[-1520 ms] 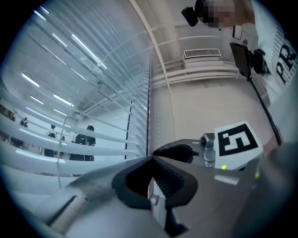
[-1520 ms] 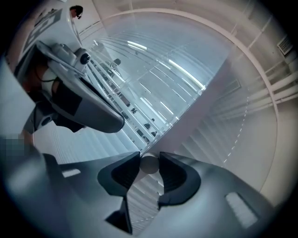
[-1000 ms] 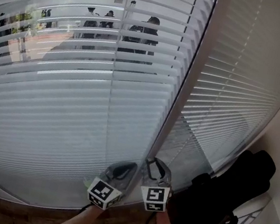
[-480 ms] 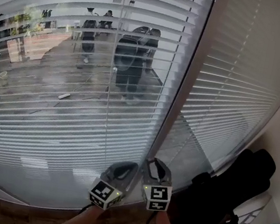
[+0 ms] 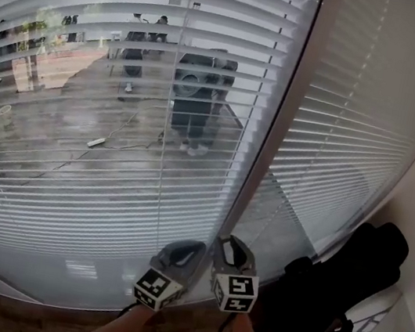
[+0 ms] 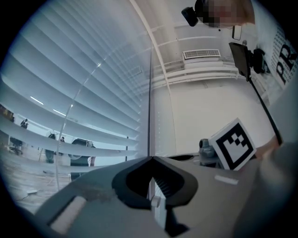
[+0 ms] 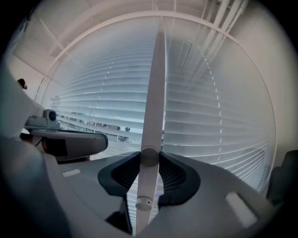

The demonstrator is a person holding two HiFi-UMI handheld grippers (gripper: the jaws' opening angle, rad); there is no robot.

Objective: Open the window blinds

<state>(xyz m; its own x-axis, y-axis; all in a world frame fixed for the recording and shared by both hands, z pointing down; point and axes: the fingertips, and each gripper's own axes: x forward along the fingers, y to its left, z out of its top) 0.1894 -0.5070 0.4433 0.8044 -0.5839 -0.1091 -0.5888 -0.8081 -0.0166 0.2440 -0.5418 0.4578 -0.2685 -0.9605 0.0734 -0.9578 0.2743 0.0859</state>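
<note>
Blinds (image 5: 116, 145) slats tilted open; right gripper (image 7: 149, 159) fingers clamp tilt wand (image 7: 156, 93); left gripper (image 6: 151, 159) fingers together, empty.

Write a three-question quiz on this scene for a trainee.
1. True or false: the right gripper has its jaws closed on the white wand.
2. Multiple choice: the slats of the left blind are A) tilted open, so you can see through; B) fully shut; C) pulled up clear of the glass.
3. Fill in: in the head view, the black bag lies to the ___ of both grippers.
Key: 1 true; 2 A; 3 right.
</note>
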